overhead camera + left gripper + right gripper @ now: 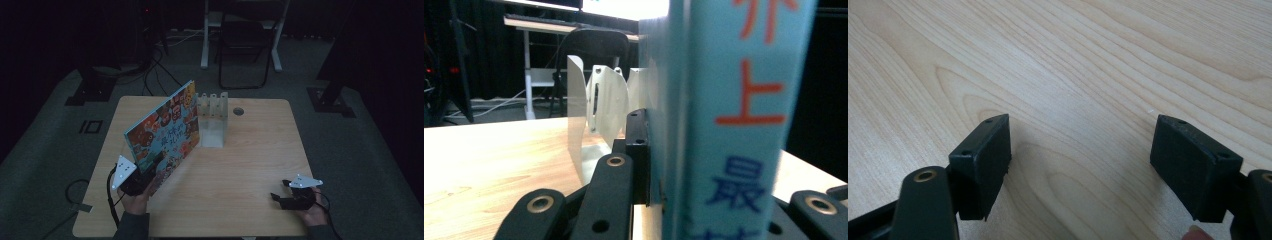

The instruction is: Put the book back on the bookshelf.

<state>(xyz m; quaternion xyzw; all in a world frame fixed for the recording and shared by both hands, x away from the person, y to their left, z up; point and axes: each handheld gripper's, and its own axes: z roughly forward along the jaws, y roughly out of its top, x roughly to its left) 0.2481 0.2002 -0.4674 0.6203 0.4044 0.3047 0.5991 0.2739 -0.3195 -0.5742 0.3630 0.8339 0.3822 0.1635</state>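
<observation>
The wooden bench (240, 165) carries two things near its far middle. The larger is a picture book (165, 132) with a bright cartoon cover, standing on its lower edge and tilted, its near corner down by the person's left hand and its far corner up beside the rack. The smaller is a pale, translucent upright rack (212, 120) with several divider fins rising from a flat base. Its slots look empty in the high view, and the book's far edge sits just beside it; whether the two touch cannot be told.

The left hand-held gripper (150, 172) is clamped on the book's near lower corner. The left gripper view gives what the high view cannot: the book's light-blue spine (734, 120) with red and blue characters fills the space between the black jaws, one pad pressed flat against its side, with the rack's fins (606, 102) standing beyond it. The left hand (134, 200) lies low at the bench's near left edge, forearm coming in from below, the grey plate on top.

The right hand-held gripper (278, 192) rests at the near right of the bench, well apart from book and rack, pointing left across the surface. In the right gripper view its jaws (1080, 170) stand wide apart over bare wood grain with nothing between them. A fingertip (1193, 232) peeks in at the bottom edge.
</observation>
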